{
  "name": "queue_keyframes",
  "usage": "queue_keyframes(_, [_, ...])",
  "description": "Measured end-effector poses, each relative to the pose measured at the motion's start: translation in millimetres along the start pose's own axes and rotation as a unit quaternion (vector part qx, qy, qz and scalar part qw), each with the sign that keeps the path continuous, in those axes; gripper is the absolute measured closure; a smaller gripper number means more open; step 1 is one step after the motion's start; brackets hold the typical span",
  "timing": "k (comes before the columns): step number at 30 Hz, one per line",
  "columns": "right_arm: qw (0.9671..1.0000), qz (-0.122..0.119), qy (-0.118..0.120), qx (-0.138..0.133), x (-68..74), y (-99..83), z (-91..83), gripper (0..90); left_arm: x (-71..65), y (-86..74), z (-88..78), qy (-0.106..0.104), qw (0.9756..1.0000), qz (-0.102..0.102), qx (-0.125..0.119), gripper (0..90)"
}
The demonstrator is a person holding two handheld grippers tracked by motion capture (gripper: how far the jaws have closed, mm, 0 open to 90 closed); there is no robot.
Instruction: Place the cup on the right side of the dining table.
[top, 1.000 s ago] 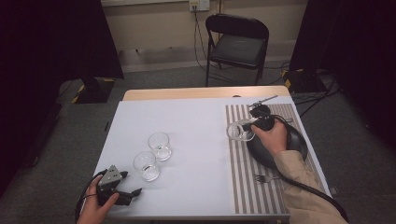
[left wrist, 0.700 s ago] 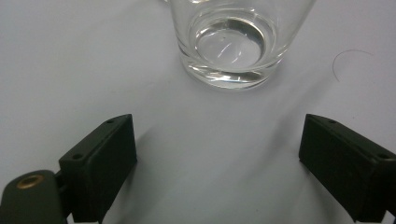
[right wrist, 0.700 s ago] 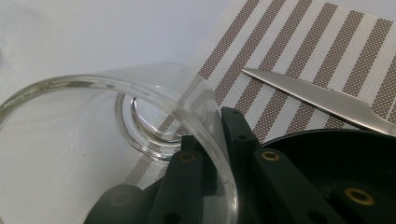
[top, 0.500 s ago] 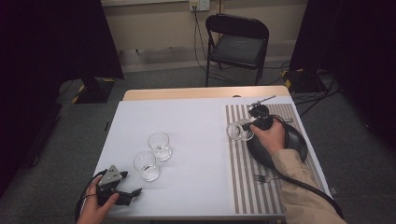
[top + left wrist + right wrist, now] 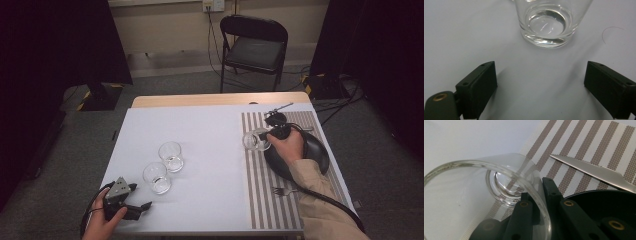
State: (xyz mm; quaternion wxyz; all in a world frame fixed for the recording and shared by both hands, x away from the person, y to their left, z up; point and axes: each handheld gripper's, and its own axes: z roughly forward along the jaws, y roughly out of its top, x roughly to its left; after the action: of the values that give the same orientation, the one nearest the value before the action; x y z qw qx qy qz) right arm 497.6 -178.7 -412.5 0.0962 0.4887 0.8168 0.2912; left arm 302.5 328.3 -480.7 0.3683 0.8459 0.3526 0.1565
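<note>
The right gripper pinches the wall of a clear glass at the striped placemat's left edge, while the left gripper rests open near two glasses.

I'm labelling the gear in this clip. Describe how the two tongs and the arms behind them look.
Both tongs are black. The left tongs carry a grey three-cornered plate on top, and a black cable loops from them. Their jaws are flat rectangular blocks with small screw holes and a brass fitting. The right tongs show brass rivets too and trail a black cable. The right arm wears a beige sleeve.
</note>
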Motion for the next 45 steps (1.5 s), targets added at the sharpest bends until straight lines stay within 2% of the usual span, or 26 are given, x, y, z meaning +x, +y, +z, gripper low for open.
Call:
queue_keyframes(14, [0.9999,-0.004,-0.005,0.008,2.0,1.5,3.9,85.5,0.0,-0.1,0.0,0.0,1.0,0.0,0.0,10.3])
queue_keyframes(20, [1.0,-0.001,-0.004,-0.001,1.1,2.6,1.0,85.7,0.1,0.0,-0.1,0.0,1.0,0.001,0.001,10.3])
queue_keyframes(27, [0.9999,-0.003,-0.011,0.002,2.2,3.8,0.4,86.0,0.1,0.0,-0.2,0.001,1.0,0.001,0.001,10.3])
queue_keyframes(33, [0.9999,0.004,-0.012,-0.006,1.9,0.6,-0.1,85.9,0.0,0.0,0.0,0.0,1.0,0.0,0.0,10.3])
queue_keyframes(38, [0.9997,-0.008,-0.02,-0.012,6.3,0.0,-0.2,85.5,0.1,0.1,-0.2,0.001,1.0,0.001,0.001,10.3])
queue_keyframes(42, [0.9994,-0.006,-0.022,-0.026,7.8,0.0,-1.8,84.6,0.0,0.0,-0.1,0.001,1.0,0.001,0.001,10.3])
queue_keyframes(45, [0.9993,-0.01,-0.026,-0.025,8.7,2.1,-2.5,83.6,0.0,0.0,-0.2,0.001,1.0,0.002,0.001,10.3])
